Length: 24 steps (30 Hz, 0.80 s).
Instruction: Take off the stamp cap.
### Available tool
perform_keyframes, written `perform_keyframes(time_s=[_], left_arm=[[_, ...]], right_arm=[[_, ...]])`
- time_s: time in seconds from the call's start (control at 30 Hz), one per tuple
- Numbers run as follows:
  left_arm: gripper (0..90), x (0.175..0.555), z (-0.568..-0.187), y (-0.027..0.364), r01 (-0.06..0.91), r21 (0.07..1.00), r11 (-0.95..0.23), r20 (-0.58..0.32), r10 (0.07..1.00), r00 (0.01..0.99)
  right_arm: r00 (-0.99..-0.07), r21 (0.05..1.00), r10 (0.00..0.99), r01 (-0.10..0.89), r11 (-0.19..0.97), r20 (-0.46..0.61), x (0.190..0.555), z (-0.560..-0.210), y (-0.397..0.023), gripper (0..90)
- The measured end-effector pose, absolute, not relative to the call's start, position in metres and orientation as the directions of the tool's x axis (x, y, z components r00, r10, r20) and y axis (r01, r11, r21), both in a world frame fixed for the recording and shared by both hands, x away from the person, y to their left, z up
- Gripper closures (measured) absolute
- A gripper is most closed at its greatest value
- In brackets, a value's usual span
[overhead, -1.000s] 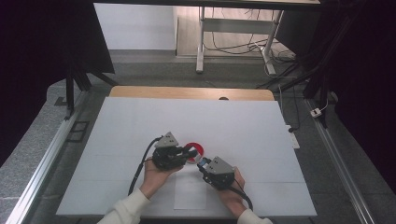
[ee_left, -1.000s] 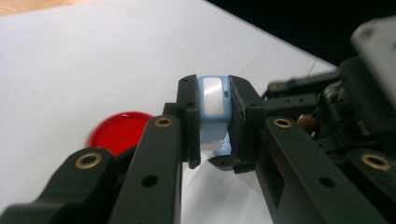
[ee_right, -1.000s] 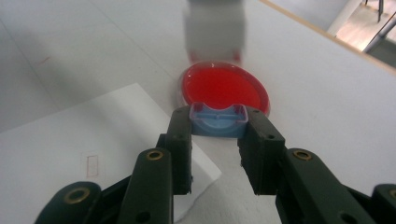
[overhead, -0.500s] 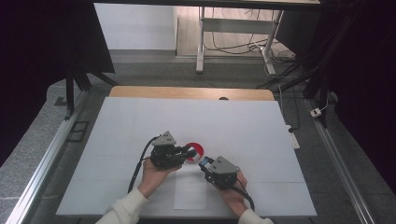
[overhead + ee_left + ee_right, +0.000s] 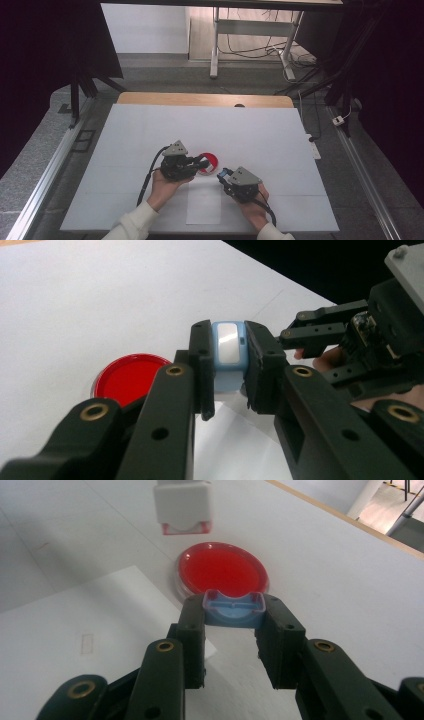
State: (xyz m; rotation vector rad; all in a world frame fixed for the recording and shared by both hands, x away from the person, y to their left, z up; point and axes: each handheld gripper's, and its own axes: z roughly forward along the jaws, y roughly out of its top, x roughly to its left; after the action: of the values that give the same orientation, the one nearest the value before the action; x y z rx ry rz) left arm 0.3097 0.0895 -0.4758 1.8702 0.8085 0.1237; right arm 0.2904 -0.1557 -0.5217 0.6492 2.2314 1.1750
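Red dish (image 5: 207,163) on white table (image 5: 250,130), grey floor (image 5: 45,145), dark surroundings

White table (image 5: 150,130), red dish (image 5: 209,161), perhaps paper (image 5: 204,206)

Left gripper (image 5: 200,163) lies just left of the red round dish (image 5: 210,161), its jaws over the dish's edge. Right gripper (image 5: 223,174) sits close by, a blue piece (image 5: 222,173) at its tip. White surface (image 5: 150,130) beneath.
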Motion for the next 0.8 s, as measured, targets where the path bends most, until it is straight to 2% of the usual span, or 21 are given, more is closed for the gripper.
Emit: perform_keyframes(time_s=[0.8], left_arm=[[75.6,0.311,-0.477,0.089,0.47,0.852,-0.23,-0.264,0.587,0.765]], right_arm=[[-0.663,0.87,0.725,0.23,0.435,-0.188,0.288,-0.507,-0.228,65.0]])
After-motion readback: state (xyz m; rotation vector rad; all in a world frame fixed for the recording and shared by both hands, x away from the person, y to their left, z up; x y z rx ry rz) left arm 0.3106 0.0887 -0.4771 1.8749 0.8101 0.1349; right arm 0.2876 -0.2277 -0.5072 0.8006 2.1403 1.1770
